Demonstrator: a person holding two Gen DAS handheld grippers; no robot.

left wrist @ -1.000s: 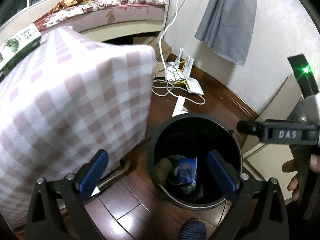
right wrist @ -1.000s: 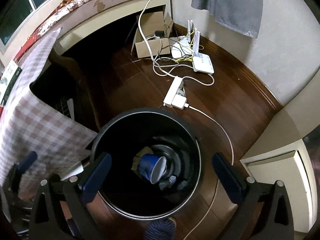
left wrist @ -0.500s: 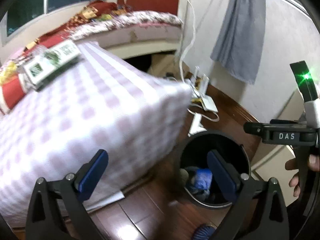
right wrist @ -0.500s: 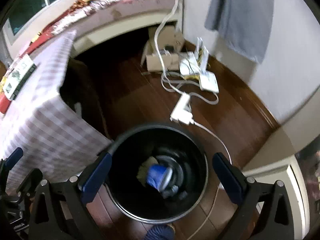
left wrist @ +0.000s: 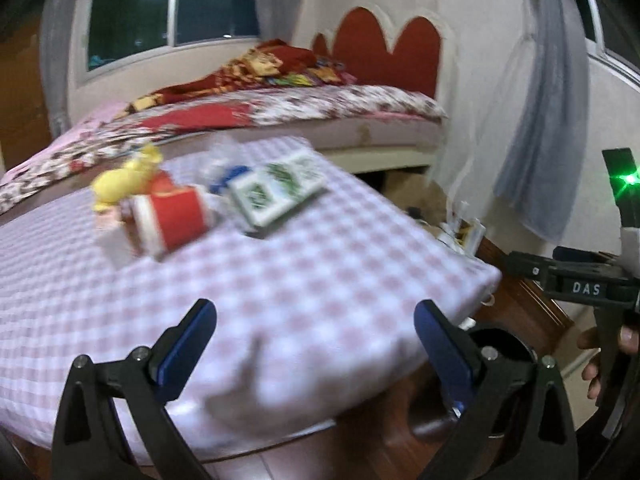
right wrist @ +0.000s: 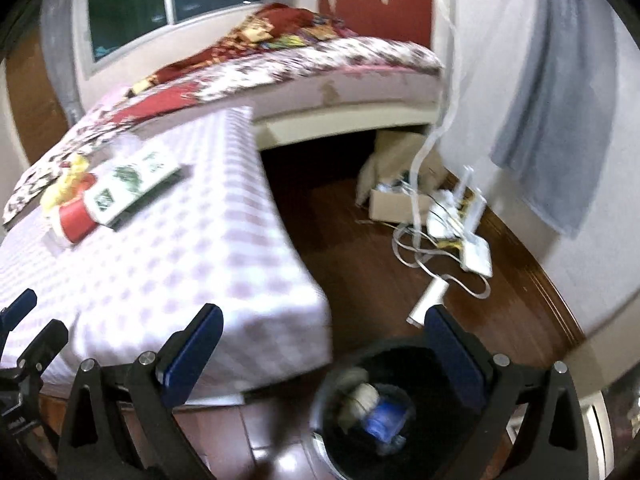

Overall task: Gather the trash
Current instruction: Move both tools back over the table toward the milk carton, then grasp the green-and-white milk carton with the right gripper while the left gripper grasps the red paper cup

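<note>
A black trash bin (right wrist: 424, 420) stands on the floor beside the table and holds a blue cup (right wrist: 384, 420) and crumpled paper (right wrist: 360, 396); its rim also shows in the left wrist view (left wrist: 500, 340). On the pink checked tablecloth (left wrist: 300, 280) lie a red paper cup (left wrist: 172, 216) on its side, a yellow wrapper (left wrist: 124, 178), a blue item (left wrist: 232, 174) and a green-and-white box (left wrist: 280, 192). My left gripper (left wrist: 316, 348) is open and empty over the table's near edge. My right gripper (right wrist: 324, 348) is open and empty above the bin.
A bed (right wrist: 320, 64) with patterned covers stands behind the table. White cables, a router (right wrist: 476, 252) and a power strip (right wrist: 428, 300) lie on the wooden floor by the wall. A grey cloth (right wrist: 560, 120) hangs on the right wall. A cardboard box (right wrist: 396, 204) sits under the bed edge.
Both grippers have lifted and tilted up from the bin toward the table. The tabletop items and the bed came into view. Both stay open and empty.
</note>
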